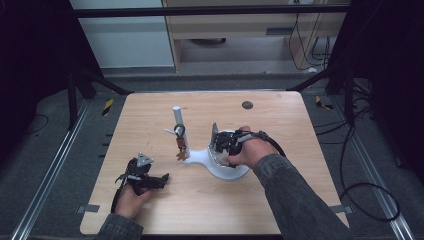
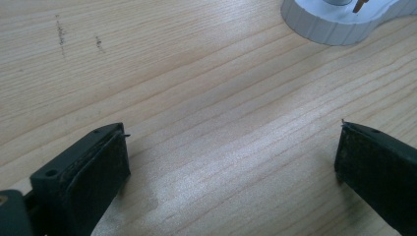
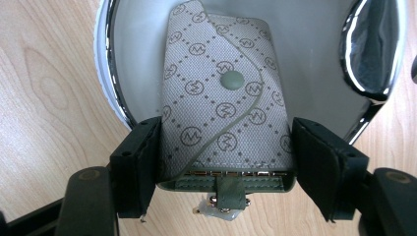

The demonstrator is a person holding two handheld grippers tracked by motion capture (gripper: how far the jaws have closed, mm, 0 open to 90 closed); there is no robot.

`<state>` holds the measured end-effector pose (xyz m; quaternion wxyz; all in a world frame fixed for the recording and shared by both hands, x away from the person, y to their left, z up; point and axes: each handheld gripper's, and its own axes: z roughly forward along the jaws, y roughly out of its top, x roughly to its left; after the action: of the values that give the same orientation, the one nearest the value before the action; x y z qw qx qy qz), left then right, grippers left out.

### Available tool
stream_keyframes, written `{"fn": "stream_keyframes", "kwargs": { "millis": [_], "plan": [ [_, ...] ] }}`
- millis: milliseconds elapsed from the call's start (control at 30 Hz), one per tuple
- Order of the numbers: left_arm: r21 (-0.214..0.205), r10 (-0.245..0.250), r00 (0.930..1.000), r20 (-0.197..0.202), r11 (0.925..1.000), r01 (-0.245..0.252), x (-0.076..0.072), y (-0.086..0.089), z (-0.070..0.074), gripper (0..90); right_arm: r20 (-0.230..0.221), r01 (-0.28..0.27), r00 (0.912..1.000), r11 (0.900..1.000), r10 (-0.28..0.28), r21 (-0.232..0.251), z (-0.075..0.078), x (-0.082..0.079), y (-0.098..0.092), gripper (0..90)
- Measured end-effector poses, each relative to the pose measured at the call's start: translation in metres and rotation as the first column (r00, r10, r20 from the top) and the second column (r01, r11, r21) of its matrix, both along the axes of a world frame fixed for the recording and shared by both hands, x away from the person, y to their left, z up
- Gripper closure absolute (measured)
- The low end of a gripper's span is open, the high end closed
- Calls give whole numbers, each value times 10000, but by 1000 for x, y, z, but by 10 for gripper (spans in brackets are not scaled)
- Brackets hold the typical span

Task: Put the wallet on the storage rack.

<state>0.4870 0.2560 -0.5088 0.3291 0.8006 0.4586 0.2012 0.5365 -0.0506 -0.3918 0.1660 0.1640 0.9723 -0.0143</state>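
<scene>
A grey patterned key case with a green snap lies in the round white tray of a white stand; its lower end with a green strap reaches over the rim. My right gripper has both jaws pressed against the case's sides; in the high view it sits over the tray. A bunch of keys hangs from the stand's upright post. My left gripper rests low over the table at the front left, open with bare wood between its jaws.
The stand's smaller white foot lies ahead of the left gripper. A shiny chrome piece sits at the tray's right rim. A dark round hole marks the wooden table at the far side.
</scene>
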Motion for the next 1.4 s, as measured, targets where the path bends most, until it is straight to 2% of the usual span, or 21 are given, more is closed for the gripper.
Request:
{"fn": "stream_keyframes", "kwargs": {
  "millis": [300,400,533,1033,1400],
  "plan": [
    [-4,1,10000,-2,10000,-1,0,0,0,0,-60,127,9999,9998,-126,171,0,0,-2,280],
    [-3,3,10000,-1,10000,-3,0,0,0,0,151,309,9994,9988,-315,388,5,-1,-3,141],
    [-1,1,10000,-3,10000,-1,0,0,0,0,298,454,9984,9955,-480,832,19,-5,-6,92],
    [-2,0,10000,1,10000,0,0,0,0,0,376,292,9987,9949,-330,970,25,-13,-9,93],
    [0,0,10000,3,10000,0,0,0,0,0,467,288,9982,9878,-363,1529,33,-24,-25,71]
  ]
}}
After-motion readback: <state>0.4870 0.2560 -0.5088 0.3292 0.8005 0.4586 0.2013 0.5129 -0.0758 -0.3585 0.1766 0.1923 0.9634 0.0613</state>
